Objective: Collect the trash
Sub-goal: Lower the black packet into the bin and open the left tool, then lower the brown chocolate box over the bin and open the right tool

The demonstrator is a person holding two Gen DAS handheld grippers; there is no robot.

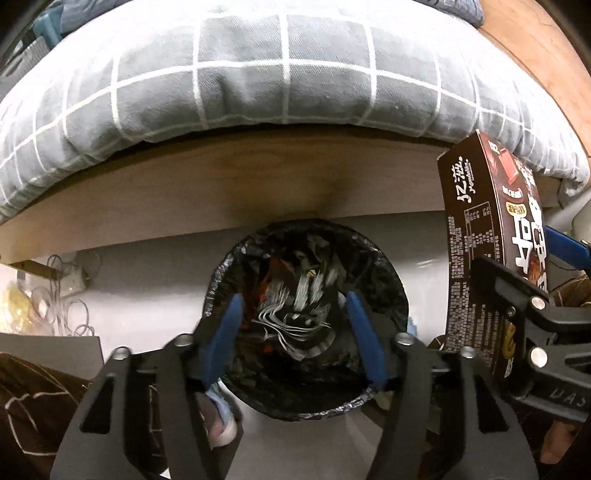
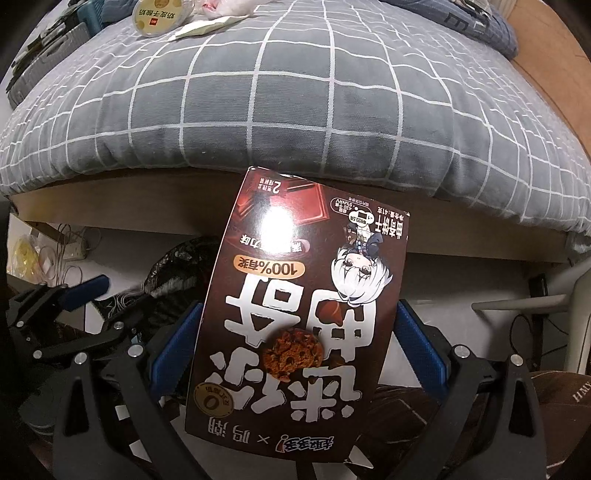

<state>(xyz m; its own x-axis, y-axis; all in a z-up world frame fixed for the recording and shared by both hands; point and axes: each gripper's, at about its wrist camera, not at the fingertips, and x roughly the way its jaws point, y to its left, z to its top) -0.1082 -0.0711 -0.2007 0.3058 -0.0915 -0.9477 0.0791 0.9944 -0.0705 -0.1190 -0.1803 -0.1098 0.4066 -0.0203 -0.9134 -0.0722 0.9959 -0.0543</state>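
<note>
A round bin lined with a black bag (image 1: 218, 280) stands on the floor against the bed frame. My left gripper (image 1: 294, 299) hangs open right above its mouth, with nothing between the blue pads. A black-and-white striped wrapper (image 1: 303, 314) lies inside the bin among other scraps. My right gripper (image 2: 299, 314) is shut on a dark brown cookie box (image 2: 295, 295), which it holds upright just right of the bin. That box (image 1: 476, 229) also shows at the right edge of the left wrist view. The bin (image 2: 177, 266) sits left of the box, partly hidden by it.
A bed with a grey checked duvet (image 2: 295, 92) and a wooden frame (image 1: 221, 184) overhangs the bin. A round yellow-lidded tub (image 2: 159, 14) and white paper (image 2: 199, 26) lie on the bed. Cables and a power strip (image 1: 70, 284) are at the left, a person's shoe (image 1: 221, 417) near the bin, a grey chair leg (image 2: 517, 306) at the right.
</note>
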